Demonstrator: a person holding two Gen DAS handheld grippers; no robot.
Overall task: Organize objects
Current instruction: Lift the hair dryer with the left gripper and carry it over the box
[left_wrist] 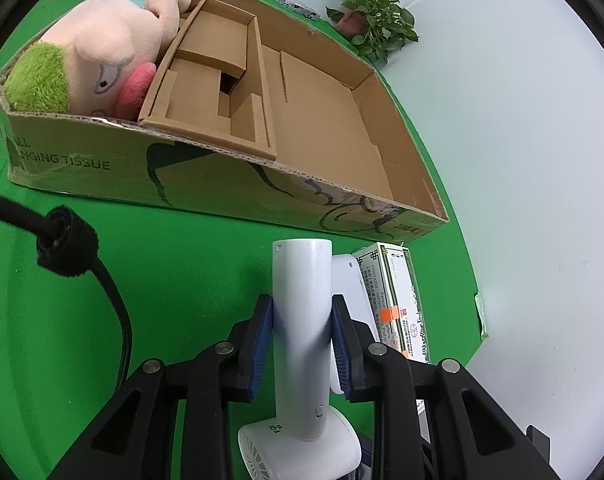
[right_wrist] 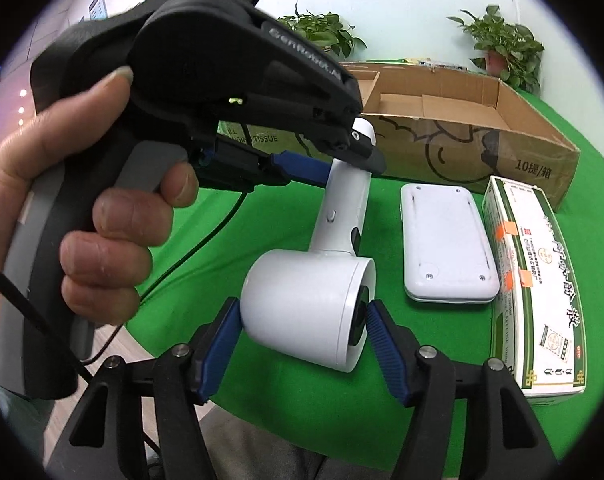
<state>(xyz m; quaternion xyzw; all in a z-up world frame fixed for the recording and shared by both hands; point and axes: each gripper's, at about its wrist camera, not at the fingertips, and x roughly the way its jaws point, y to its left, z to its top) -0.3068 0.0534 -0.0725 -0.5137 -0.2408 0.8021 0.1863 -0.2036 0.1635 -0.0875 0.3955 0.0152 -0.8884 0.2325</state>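
A white handheld fan (left_wrist: 302, 320) is held above the green table. My left gripper (left_wrist: 302, 320) is shut on its handle. In the right wrist view the fan's round head (right_wrist: 306, 308) sits between the blue pads of my right gripper (right_wrist: 299, 322), which touch it on both sides. The left gripper (right_wrist: 334, 160) shows there clamping the handle. A large open cardboard box (left_wrist: 342, 208) stands beyond, holding a plush doll (left_wrist: 101, 56) and a cardboard insert (left_wrist: 217, 92). The box's right part is bare.
A white flat device (right_wrist: 446, 240) and a green-and-white medicine box (right_wrist: 538, 280) lie on the green table (left_wrist: 161, 280) near the cardboard box. Potted plants (left_wrist: 378, 20) stand at the table's far edge. A black cable (left_wrist: 113, 300) runs at left.
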